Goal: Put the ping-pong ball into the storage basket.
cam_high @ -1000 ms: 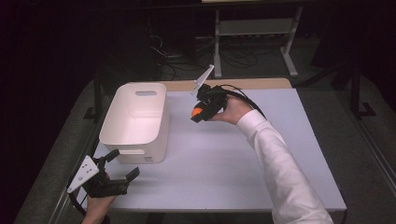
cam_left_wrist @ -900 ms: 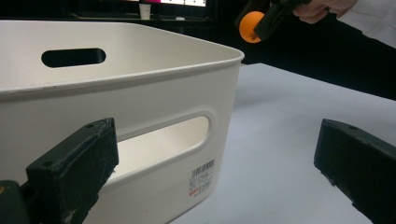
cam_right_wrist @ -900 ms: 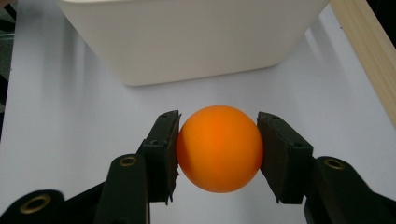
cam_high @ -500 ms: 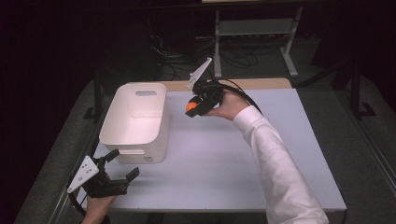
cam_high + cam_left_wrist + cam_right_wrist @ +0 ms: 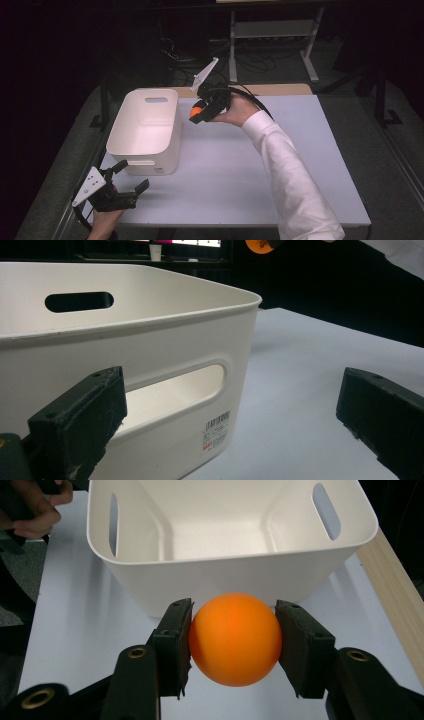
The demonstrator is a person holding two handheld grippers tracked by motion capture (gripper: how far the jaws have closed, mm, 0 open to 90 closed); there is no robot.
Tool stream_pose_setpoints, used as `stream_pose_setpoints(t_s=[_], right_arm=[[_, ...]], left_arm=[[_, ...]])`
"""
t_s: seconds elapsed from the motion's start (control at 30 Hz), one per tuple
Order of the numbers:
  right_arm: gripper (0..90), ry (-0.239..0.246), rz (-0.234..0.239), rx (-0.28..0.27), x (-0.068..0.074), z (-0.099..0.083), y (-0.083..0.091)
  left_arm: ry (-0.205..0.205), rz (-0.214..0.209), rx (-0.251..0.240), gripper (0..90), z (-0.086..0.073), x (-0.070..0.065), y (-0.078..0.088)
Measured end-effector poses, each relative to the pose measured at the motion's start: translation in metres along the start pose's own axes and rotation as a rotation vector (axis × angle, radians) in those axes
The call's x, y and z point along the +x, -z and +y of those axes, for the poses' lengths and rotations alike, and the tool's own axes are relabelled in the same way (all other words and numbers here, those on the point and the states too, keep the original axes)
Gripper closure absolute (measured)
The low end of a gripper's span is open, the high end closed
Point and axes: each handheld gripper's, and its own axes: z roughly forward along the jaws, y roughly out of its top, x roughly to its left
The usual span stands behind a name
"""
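An orange ball (image 5: pixel 235 639) is pinched between the two black jaws of my right gripper (image 5: pixel 234 645), which is shut on it. From above, the right gripper (image 5: pixel 198 113) holds the ball (image 5: pixel 197 111) in the air just right of the white bin's (image 5: pixel 144 131) far corner. The bin (image 5: pixel 230 575) is empty, with slot handles in its end walls. My left gripper (image 5: pixel 131 179) rests near the table's front left corner, jaws wide open with nothing between them. In the left gripper view the bin's near wall (image 5: pixel 165 365) stands close ahead, and the ball (image 5: pixel 260 245) peeks in at the top edge.
The white table (image 5: pixel 280 165) is bare to the right of the bin. A wooden strip (image 5: pixel 280 89) runs along its far edge. A metal stand (image 5: pixel 270 35) and cables sit on the dark floor behind.
The right gripper has risen and shifted left toward the bin with the ball held in it. The left gripper has stayed put.
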Motion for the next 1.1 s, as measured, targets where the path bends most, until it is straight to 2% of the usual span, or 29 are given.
stream_pose_setpoints(t_s=[0.23,0.4,0.63,0.77,1.1], right_arm=[[49.2,0.006,0.015,-0.032,0.005,0.011,0.0],[49.2,0.028,0.022,-0.049,0.009,0.02,-0.003],[49.2,0.03,0.029,-0.05,0.013,0.029,-0.004],[49.2,0.047,0.029,-0.055,0.013,0.033,-0.005],[49.2,0.044,0.041,-0.07,0.014,0.037,-0.009]], left_arm=[[-0.001,0.001,0.002,0.0,0.0,0.0,0.0],[-0.001,0.003,0.002,0.0,0.0,0.0,0.0],[0.001,0.001,-0.001,0.0,0.0,0.0,0.0],[0.001,0.003,-0.002,0.0,0.0,0.0,0.001],[0.002,0.003,-0.001,0.0,0.0,0.0,0.001]])
